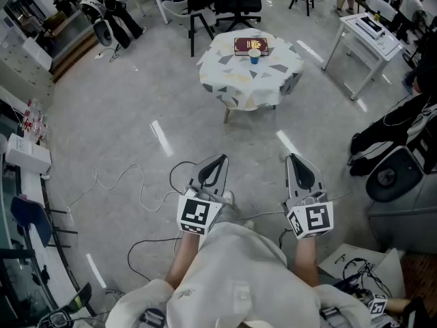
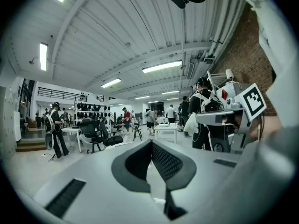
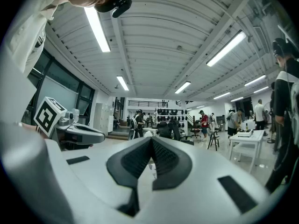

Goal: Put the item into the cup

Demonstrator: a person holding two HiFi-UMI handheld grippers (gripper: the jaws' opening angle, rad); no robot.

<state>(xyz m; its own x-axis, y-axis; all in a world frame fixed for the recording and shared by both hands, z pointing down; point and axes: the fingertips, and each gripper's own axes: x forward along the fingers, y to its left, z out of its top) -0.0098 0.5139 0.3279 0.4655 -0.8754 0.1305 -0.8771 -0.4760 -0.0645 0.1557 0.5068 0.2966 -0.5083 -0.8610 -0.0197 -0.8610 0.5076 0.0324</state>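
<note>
A small round table with a patterned white cloth [image 1: 229, 80] stands far ahead on the grey floor. On it are a blue cup [image 1: 254, 57] and, just behind the cup, a flat dark red box [image 1: 250, 44]. I hold both grippers close to my body, well short of the table. My left gripper [image 1: 219, 159] and right gripper [image 1: 293, 157] point forward side by side, each shut with nothing between the pads. The gripper views look out level across the room: left gripper [image 2: 152, 142], right gripper [image 3: 152, 138]. Neither of these views shows the table.
Black office chairs [image 1: 235, 5] stand behind the table. A white desk [image 1: 362, 33] is at the right, with black bags [image 1: 392, 145] nearer me. Cables [image 1: 136, 183] trail over the floor on my left. Shelving [image 1: 24, 159] lines the left edge. People [image 2: 56, 129] stand far off.
</note>
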